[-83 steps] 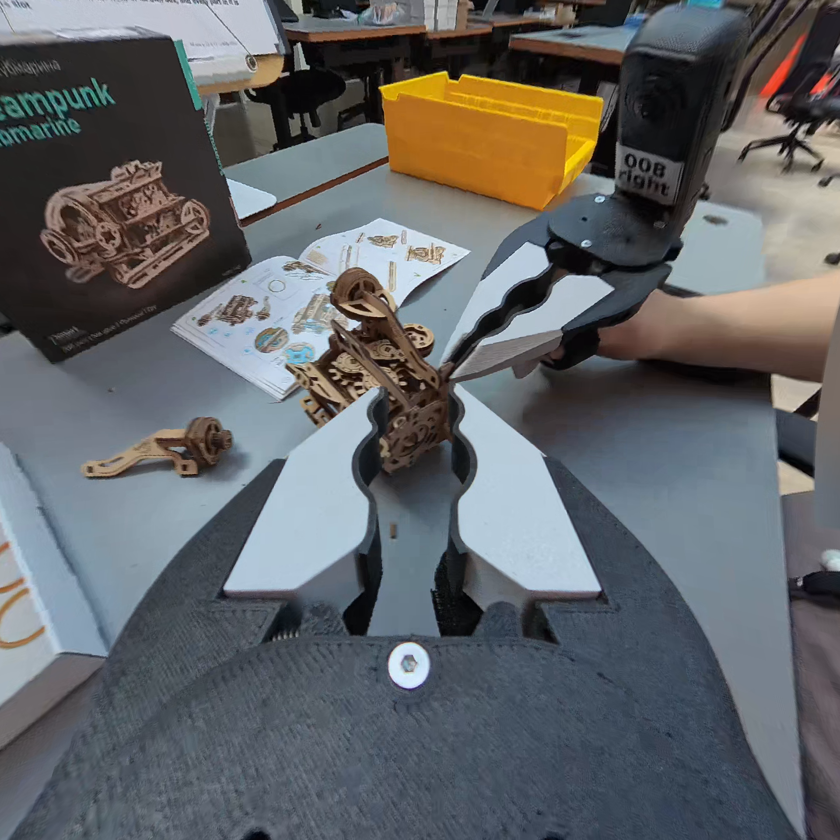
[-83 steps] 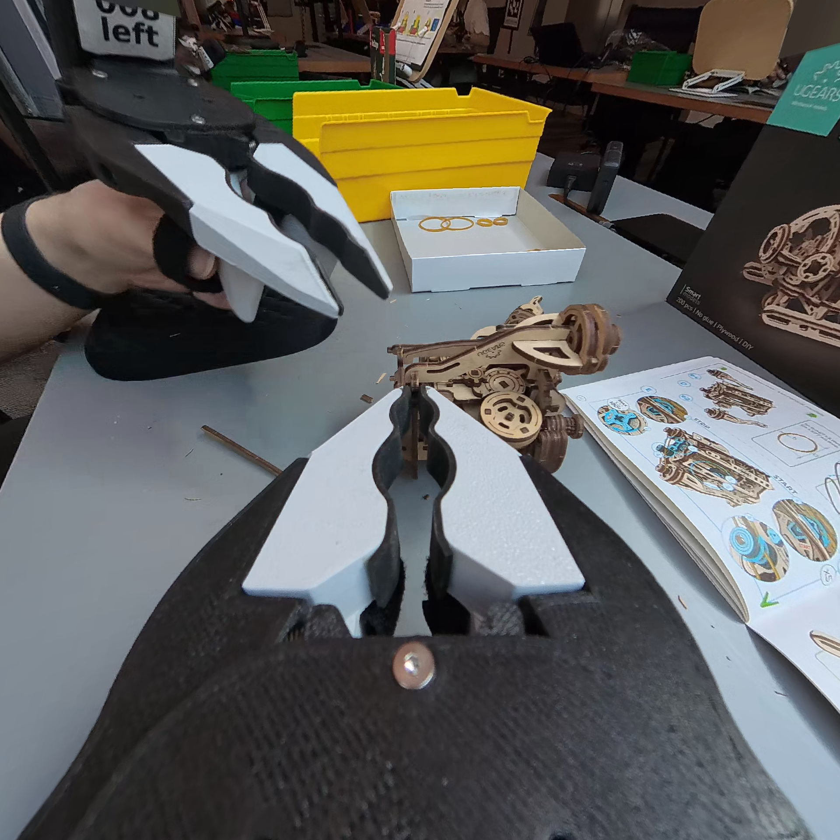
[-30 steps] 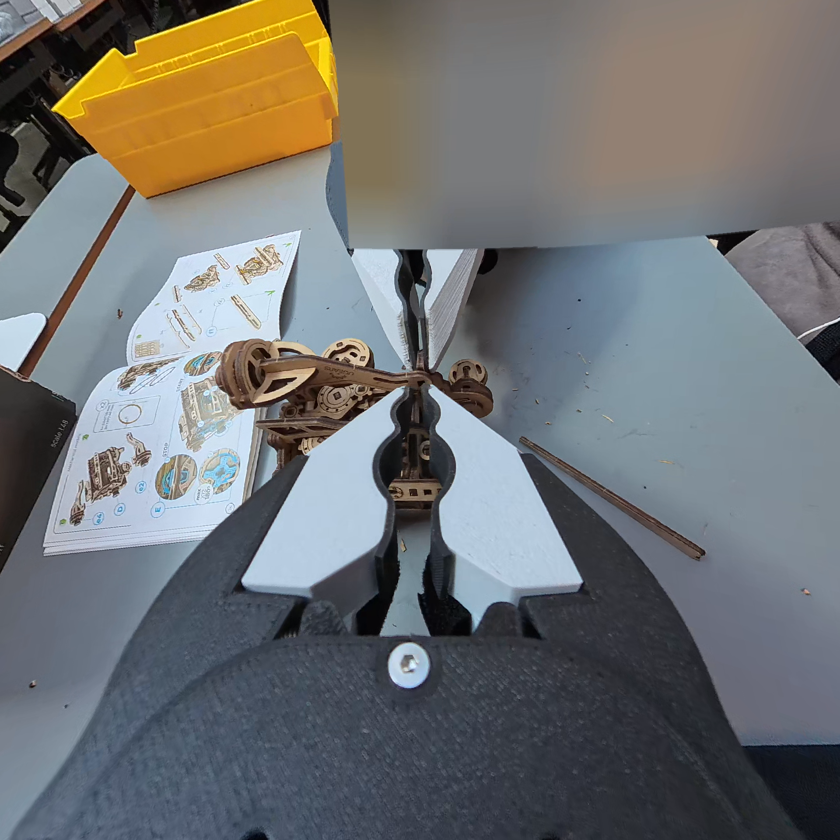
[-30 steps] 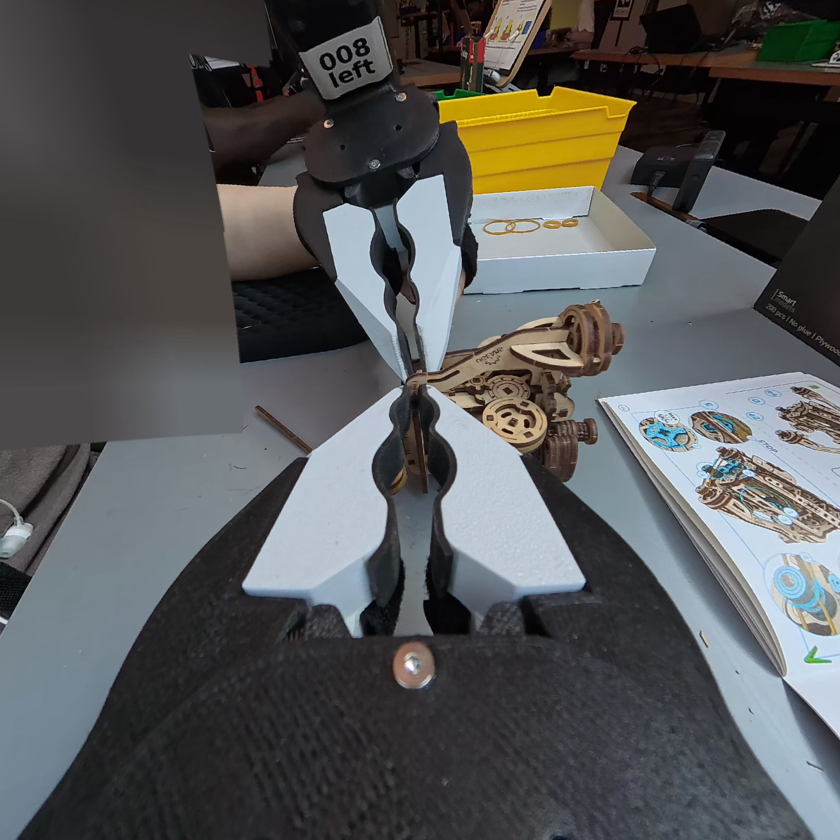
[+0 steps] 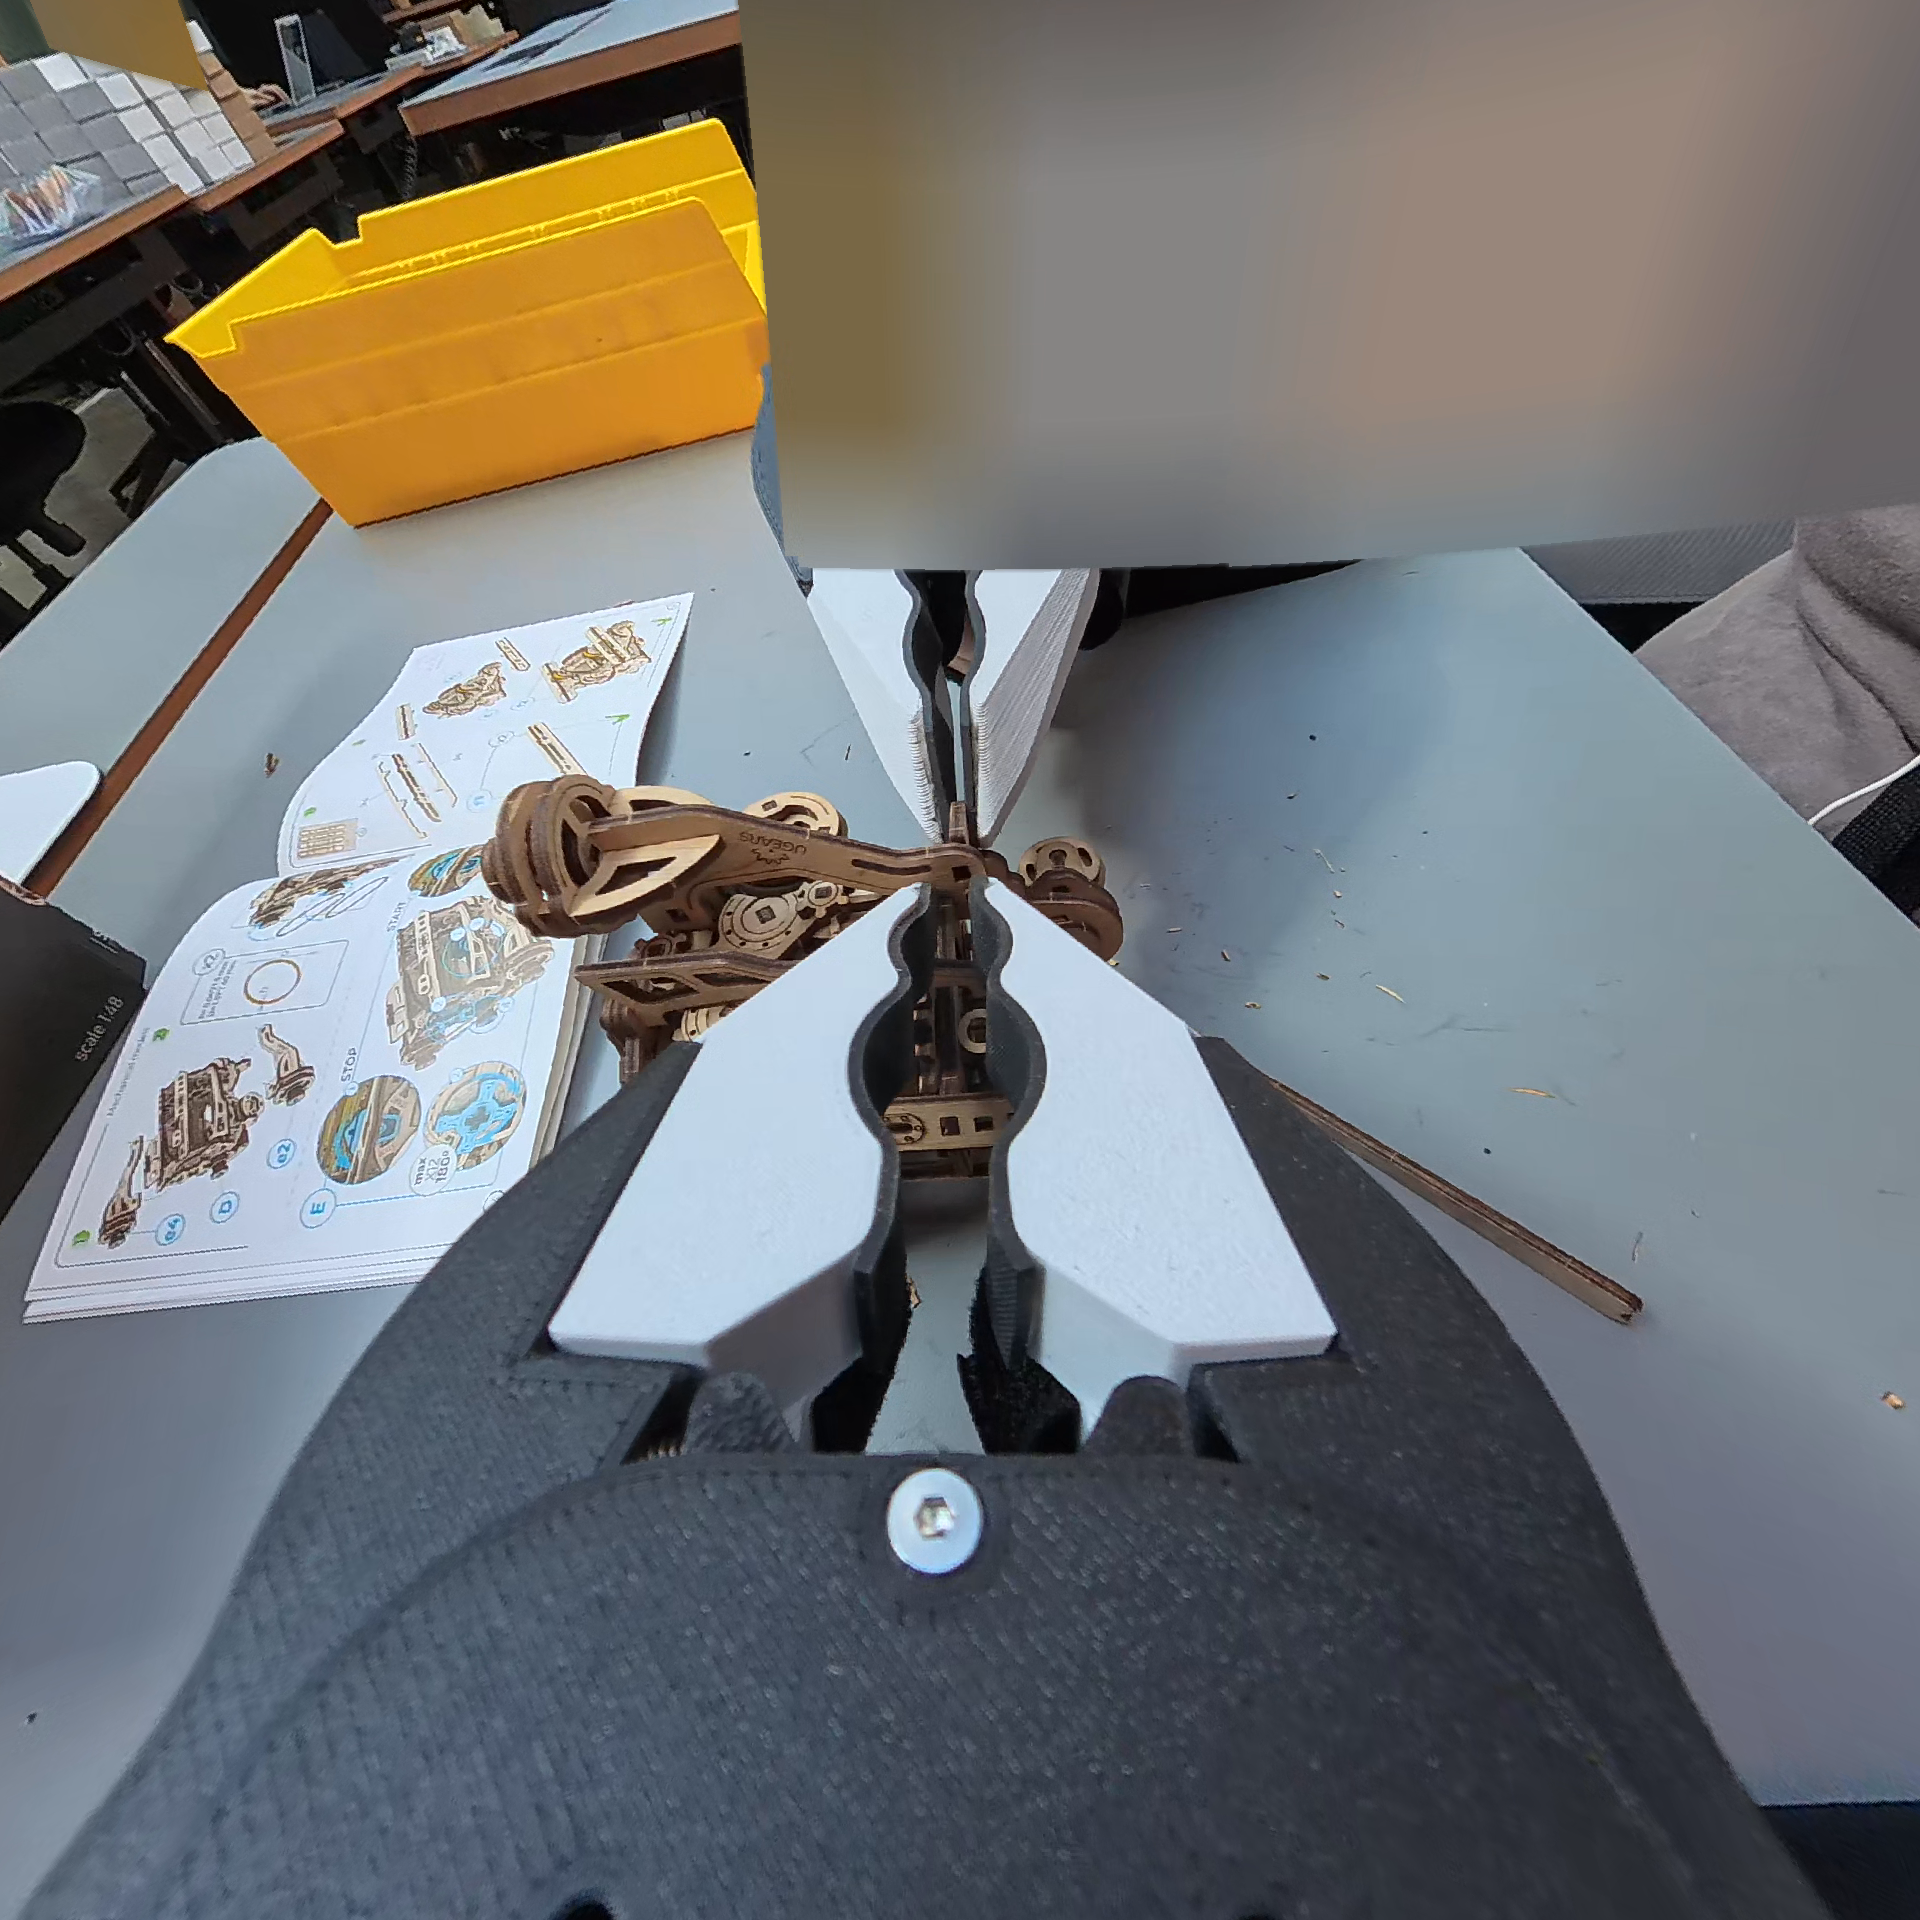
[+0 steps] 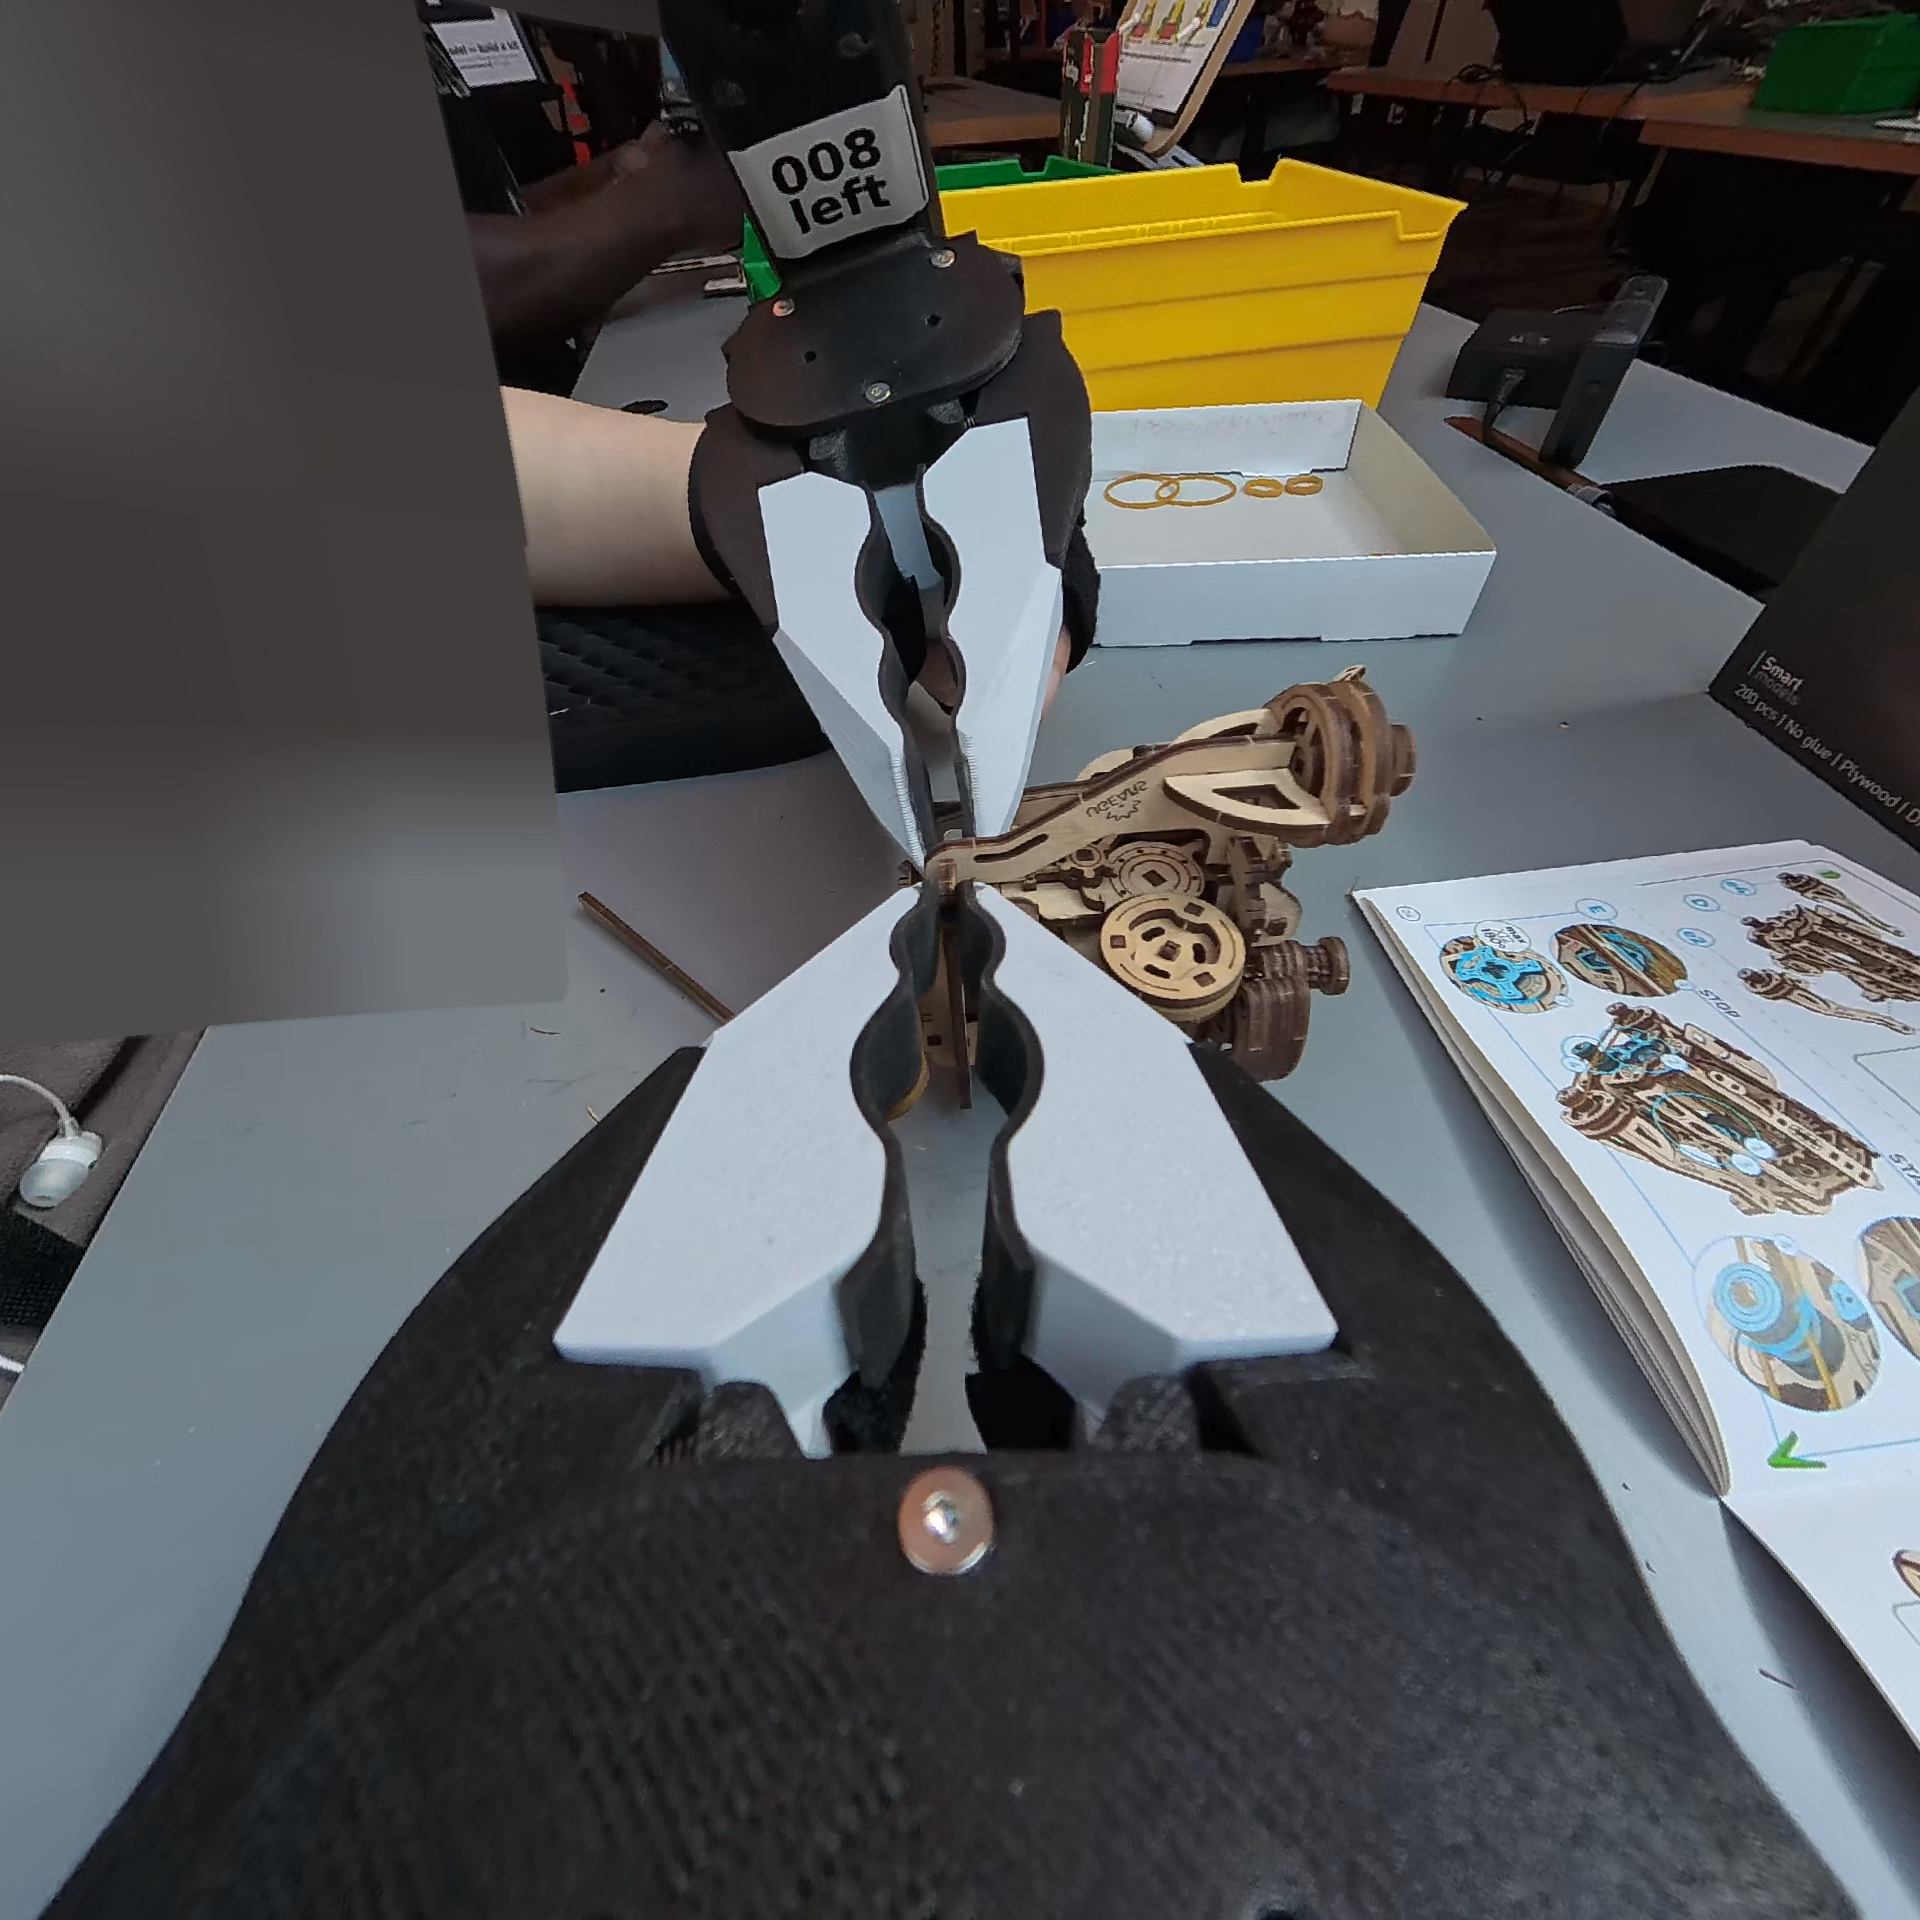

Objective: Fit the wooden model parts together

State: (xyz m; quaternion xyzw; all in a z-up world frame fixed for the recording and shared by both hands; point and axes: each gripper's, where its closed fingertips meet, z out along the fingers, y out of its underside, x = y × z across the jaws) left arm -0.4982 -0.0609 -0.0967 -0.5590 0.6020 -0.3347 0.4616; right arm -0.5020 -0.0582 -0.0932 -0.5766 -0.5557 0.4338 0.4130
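The wooden model [image 5: 748, 914] stands on the grey table [image 5: 1455, 831]; a long arm with a wheel [image 5: 623, 862] runs along its top. My left gripper [image 5: 945, 896] is shut on the thin end of the model, near where that arm ends. My right gripper [image 6: 940, 899] faces it from the other side and is shut on a thin upright plate of the same model [image 6: 1164, 914]. The two pairs of fingertips almost meet. The right gripper shows in the left wrist view [image 5: 951, 821], and the left gripper shows in the right wrist view [image 6: 940, 831].
An open instruction booklet [image 5: 343, 987] lies beside the model. Yellow bins [image 5: 499, 343] stand behind it. A thin wooden stick [image 5: 1455, 1205] lies on the table. A white tray with rubber bands [image 6: 1299, 582] and a black box [image 6: 1849, 665] are nearby. My left and right fingertips are right by each other. Both grippers' tips are roughly 12 cm from the thin wooden stick [image 5: 1455, 1205]. Look for it in the right wrist view [image 6: 643, 942] too.
Since the earliest frames my left gripper has swung round from open in the air to shut on the model's end, facing the right gripper. Over the last second little has moved.
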